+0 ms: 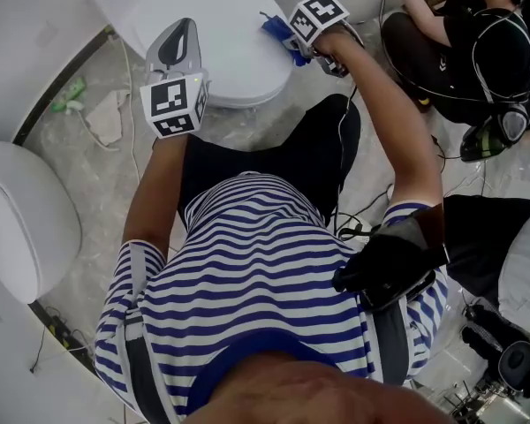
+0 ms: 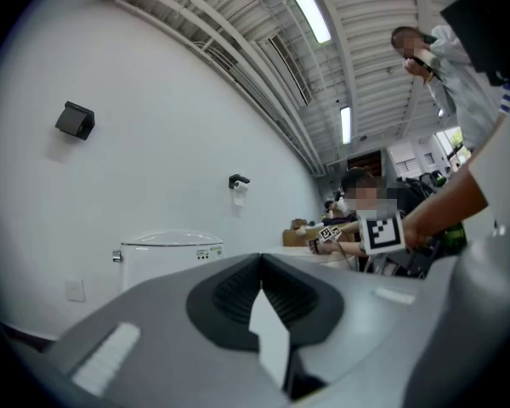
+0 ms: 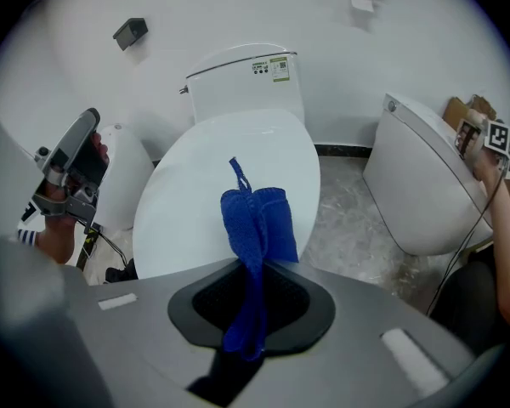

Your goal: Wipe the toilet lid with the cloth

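The white toilet lid (image 1: 221, 25) lies closed at the top centre of the head view, and it fills the middle of the right gripper view (image 3: 195, 194) below the tank (image 3: 242, 79). My right gripper (image 1: 293, 41) is shut on the blue cloth (image 1: 276, 30) at the lid's right edge. In its own view, the right gripper (image 3: 252, 266) pinches the cloth (image 3: 259, 223), which bunches out over the lid. My left gripper (image 1: 180, 49) hovers over the lid's left side. It is shut on nothing and tilted up, so the left gripper (image 2: 262, 269) faces the wall.
A second toilet (image 3: 425, 185) stands right of this one, and another white fixture (image 1: 18, 219) sits at my left. A seated person (image 1: 477, 51) with grippers is at the far right. Cables (image 1: 362, 210) and a crumpled rag (image 1: 106, 117) lie on the floor.
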Demonstrator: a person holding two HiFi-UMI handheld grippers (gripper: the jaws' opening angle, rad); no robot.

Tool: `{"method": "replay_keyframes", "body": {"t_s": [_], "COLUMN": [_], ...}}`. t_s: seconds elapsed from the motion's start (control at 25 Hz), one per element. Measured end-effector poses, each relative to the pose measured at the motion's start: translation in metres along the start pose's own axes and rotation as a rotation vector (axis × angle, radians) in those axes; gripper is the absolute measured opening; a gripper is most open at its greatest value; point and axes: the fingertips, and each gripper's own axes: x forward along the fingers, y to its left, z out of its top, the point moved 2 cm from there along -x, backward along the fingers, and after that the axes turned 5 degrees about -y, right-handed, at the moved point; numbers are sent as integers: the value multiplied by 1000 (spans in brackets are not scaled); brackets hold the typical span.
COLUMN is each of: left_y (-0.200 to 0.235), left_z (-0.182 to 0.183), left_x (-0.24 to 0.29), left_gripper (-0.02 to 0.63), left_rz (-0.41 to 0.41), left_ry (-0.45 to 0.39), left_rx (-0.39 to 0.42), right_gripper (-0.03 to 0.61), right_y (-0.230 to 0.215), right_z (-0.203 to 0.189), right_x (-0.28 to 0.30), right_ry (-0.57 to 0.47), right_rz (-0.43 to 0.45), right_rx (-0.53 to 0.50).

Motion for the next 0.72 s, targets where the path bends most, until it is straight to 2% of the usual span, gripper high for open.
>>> {"method": "replay_keyframes", "body": {"t_s": [0.36,0.72], "left_y": [0,5], "left_z": [-3,2], "left_x": [2,-4], "left_gripper": [3,3], "left_rz": [1,9], "left_ry": [1,-13], "left_rx": [-4,-14], "right_gripper": [49,49], "right_y": [3,47], "right_z": [-3,-10], "right_x": [2,4], "right_ry": [10,41], "right_rz": [11,59], "right_rx": [-1,-53]}}
